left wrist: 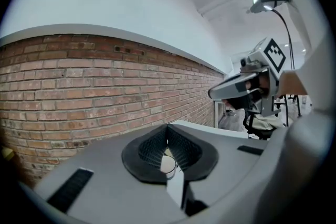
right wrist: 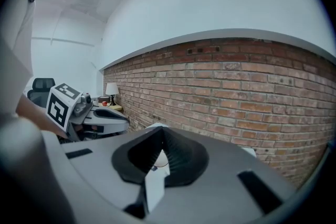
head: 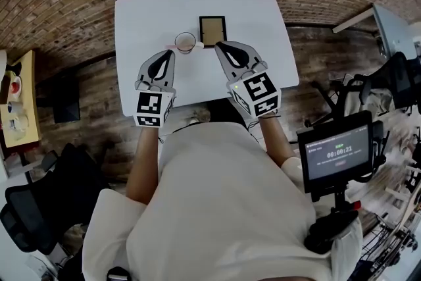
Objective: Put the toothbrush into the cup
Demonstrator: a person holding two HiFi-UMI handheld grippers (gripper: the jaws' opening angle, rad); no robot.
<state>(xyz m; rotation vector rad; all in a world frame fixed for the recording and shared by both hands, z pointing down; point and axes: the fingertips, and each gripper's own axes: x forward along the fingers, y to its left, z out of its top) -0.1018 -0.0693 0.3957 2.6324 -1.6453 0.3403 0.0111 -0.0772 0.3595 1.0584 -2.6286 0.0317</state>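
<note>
Leans over a white table (head: 145, 16) with the left gripper (head: 170, 53) and right gripper (head: 219, 45) low on either side of the work. Keeps each pair of tongs pressed together at the tips and pinching nothing, likely a ready pose angled inward at the target. Finds a dark-framed tan panel (head: 212, 31) lying flat, the cup (head: 185, 43) upright just beside it with its mouth free for dropping in, and what seems the toothbrush (head: 199, 45), a pale sliver on the tabletop right against the cup, not yet inside. Reads only 00:00:21 on a screen (head: 337, 153) off to the right, no brand legible.
</note>
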